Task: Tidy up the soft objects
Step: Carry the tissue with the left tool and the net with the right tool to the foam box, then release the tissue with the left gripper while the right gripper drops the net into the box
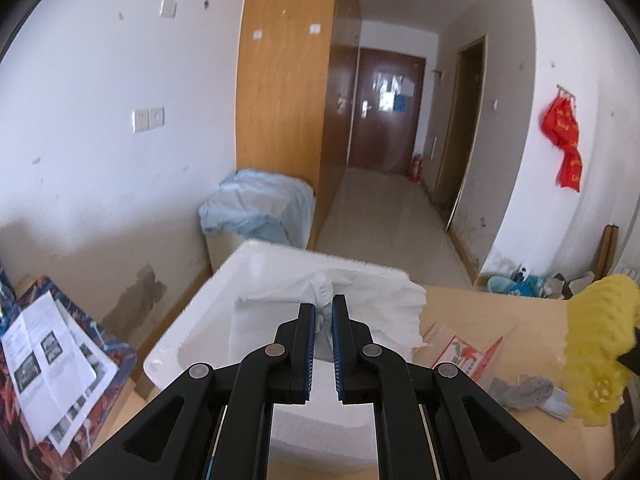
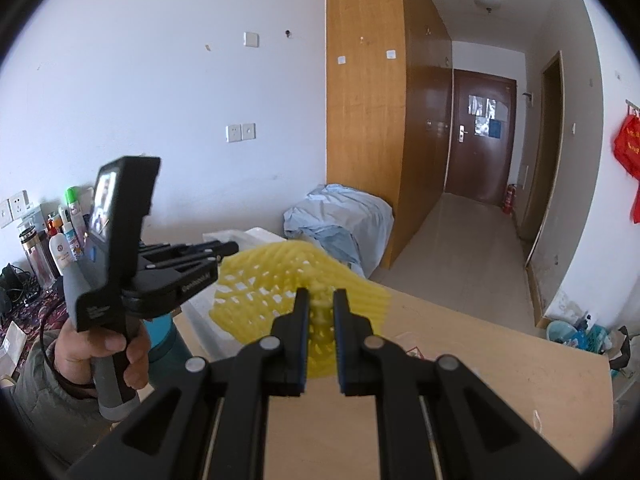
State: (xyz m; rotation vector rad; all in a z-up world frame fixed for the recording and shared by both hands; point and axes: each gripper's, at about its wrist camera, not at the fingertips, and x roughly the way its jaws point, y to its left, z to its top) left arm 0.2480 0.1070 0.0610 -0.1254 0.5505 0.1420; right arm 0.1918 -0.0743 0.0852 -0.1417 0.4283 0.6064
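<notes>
From the left wrist view, the left gripper (image 1: 324,314) is clamped on a bunched fold of a white plastic bag (image 1: 360,300), which hangs over the open white foam box (image 1: 208,304) standing on the wooden tabletop (image 1: 500,312). The bag's crumpled body spreads to the right of the fingers and over the box's rim. At the right edge a yellow foam net (image 1: 596,344) is held up above the tabletop, with a grey cloth (image 1: 520,390) lying flat just below and to its left. A printed paper packet (image 1: 464,350) lies on the tabletop between the box and the cloth.

From the right wrist view, the right gripper (image 2: 321,312) is closed on the yellow foam net (image 2: 280,276), pinching its lower middle so that the mesh fans out above and to the left of the fingers, clear of the tabletop (image 2: 500,360). To the left, a person's hand (image 2: 104,356) grips the handle of the left gripper (image 2: 228,248), whose fingers point away toward the foam box (image 2: 240,236); its tips are too small here to show what they hold.
</notes>
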